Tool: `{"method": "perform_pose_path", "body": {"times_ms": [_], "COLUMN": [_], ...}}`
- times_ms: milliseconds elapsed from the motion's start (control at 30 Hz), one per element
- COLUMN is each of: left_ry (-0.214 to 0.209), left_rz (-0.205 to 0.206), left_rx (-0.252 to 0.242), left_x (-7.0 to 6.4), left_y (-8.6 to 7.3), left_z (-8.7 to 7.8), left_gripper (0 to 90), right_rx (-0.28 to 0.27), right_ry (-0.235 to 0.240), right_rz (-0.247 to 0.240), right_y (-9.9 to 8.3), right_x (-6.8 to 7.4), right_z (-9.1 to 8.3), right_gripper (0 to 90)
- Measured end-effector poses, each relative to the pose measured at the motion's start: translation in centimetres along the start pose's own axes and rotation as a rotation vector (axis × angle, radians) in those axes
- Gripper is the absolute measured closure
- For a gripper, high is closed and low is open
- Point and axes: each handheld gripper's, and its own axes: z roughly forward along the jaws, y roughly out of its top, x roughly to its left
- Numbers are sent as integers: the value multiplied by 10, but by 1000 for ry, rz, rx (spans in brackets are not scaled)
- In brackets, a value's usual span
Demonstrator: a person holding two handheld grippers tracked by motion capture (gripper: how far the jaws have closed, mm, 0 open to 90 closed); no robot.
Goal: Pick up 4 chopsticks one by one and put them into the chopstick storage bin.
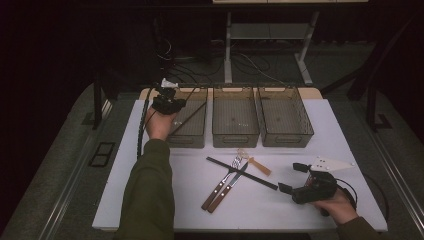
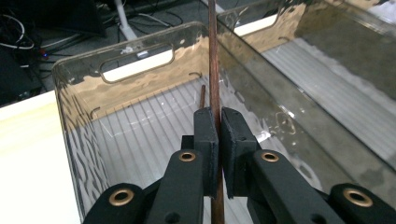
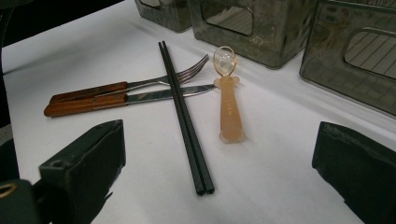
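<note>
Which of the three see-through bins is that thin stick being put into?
The leftmost bin: the left gripper holds the brown stick over it.

Left forearm, in an olive-green sleeve, reached forward from the bottom edge of the high view, hand raised well out from the body. Left black two-jaw gripper (image 1: 167, 102) sat at the far end of that reach, its cable trailing back along the wrist. In the left gripper view, jaws stood pressed nearly together, clamped on a thin reddish-brown stick (image 2: 214, 70) that ran upright between the pads.

Right hand (image 1: 336, 206) lay low at the near right, sleeve edge just showing. Right black two-jaw gripper (image 1: 291, 177) pointed leftward, grey three-cornered plate on top. Its jaws stood wide apart, nothing between them.
</note>
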Motion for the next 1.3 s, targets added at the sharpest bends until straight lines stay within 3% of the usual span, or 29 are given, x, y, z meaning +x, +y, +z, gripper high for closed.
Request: {"method": "perform_pose_path", "body": {"times_ms": [400, 500, 1100, 1233, 1300], "left_ry": [26, 38, 21, -1, -42], "left_rz": [-7, -12, 14, 19, 2], "left_rx": [100, 107, 49, 48, 45], "left_x": [0, 1, -2, -3, -3], "left_y": [-15, -14, -8, -7, -7], "left_z": [15, 16, 2, -4, -7], "left_gripper": [840, 741, 495, 440, 405], "right_rx": [-1, -1, -1, 0, 0], "right_ry": [-1, 1, -1, -3, -2], "right_rz": [1, 0, 1, 2, 1], "right_y": [0, 0, 0, 0, 0], "right_x": [0, 0, 0, 0, 0], "right_z": [0, 0, 0, 0, 0], "right_gripper": [29, 28, 28, 28, 28]}}
